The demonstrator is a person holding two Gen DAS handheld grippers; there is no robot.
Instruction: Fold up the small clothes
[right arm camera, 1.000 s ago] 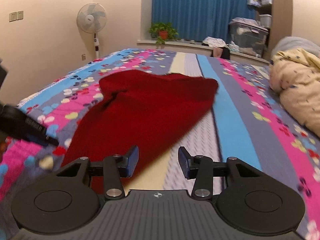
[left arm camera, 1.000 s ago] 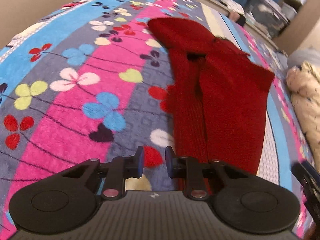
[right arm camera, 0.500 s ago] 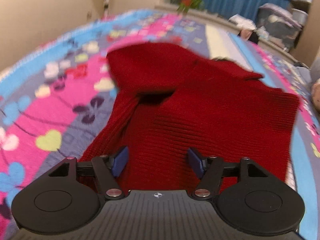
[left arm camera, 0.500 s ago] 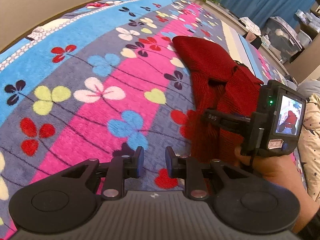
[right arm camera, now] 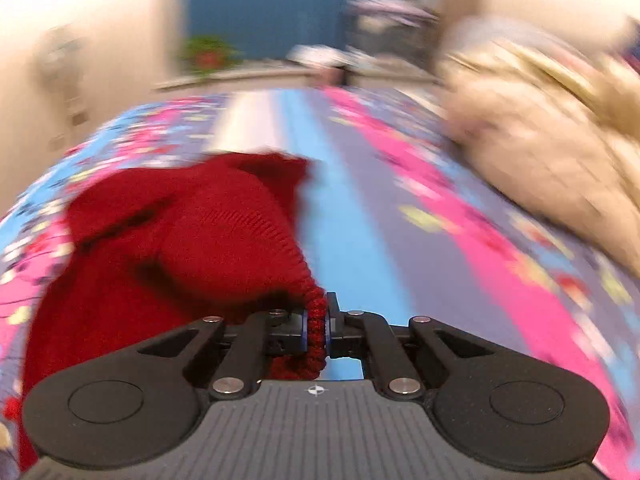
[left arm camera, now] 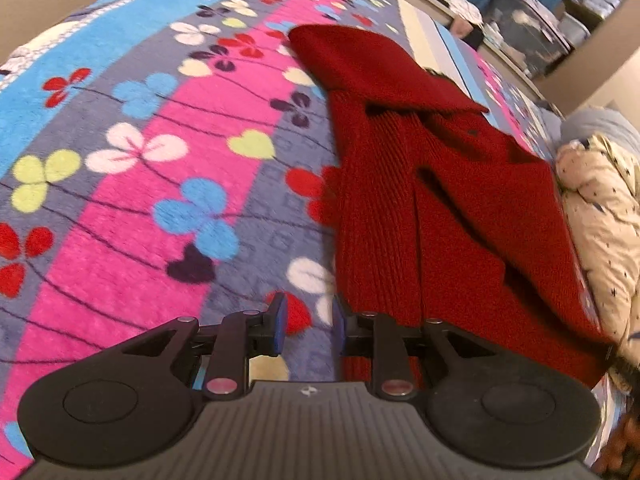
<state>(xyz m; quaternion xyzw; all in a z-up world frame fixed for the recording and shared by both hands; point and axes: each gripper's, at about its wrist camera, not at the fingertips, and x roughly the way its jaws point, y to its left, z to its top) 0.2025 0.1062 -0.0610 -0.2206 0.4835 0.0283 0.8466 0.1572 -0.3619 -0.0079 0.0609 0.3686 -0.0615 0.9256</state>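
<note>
Red knitted garment (left arm camera: 432,184) lying on a bed covered by a striped, flower-patterned blanket (left arm camera: 160,168), its near portion ribbed and its far portion folded over in a broad flap. Right gripper (right arm camera: 316,326): jaws pressed together on a bunched hem edge of the garment, the knit pinched between the two pads and a fold of it rising to the left of the jaws; the surrounding view is heavily motion-blurred. Left gripper (left arm camera: 308,322): jaws standing a narrow gap apart with nothing between them, only blanket visible through the gap; the right-hand finger (left arm camera: 338,320) sits just beside the garment's near left edge, and contact cannot be determined. Cream quilt (left arm camera: 600,216), speckled with small dark marks, bunched along the right side of the bed, next to the garment's far side. Blue curtain (right arm camera: 256,4) and potted plant (right arm camera: 208,50) at the far wall, both blurred.
</note>
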